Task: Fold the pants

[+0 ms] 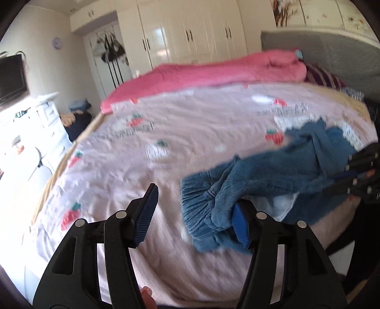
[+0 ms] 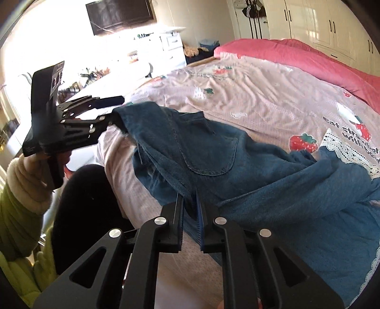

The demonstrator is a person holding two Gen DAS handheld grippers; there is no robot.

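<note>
Blue denim pants (image 2: 237, 171) lie bunched on the pink strawberry bedsheet (image 2: 249, 95) near the bed's front edge. My right gripper (image 2: 190, 214) is shut on the pants' waistband edge, with fabric pinched between its blue pads. My left gripper (image 1: 194, 214) is open; its right finger (image 1: 241, 225) touches the gathered elastic waistband (image 1: 197, 209), which drapes over that finger. The left finger (image 1: 147, 209) stands free over the sheet. The left gripper also shows in the right wrist view (image 2: 114, 111) at the pants' far waist corner. The right gripper shows at the left wrist view's right edge (image 1: 363, 171).
A pink blanket (image 1: 213, 73) lies folded along the bed's far side, by a grey headboard (image 1: 332, 57). White wardrobes (image 1: 190, 31) stand behind. A white dresser (image 2: 166, 45) and a wall TV (image 2: 118, 14) are beyond the bed's foot. My green-sleeved arm (image 2: 19, 214) is at the left.
</note>
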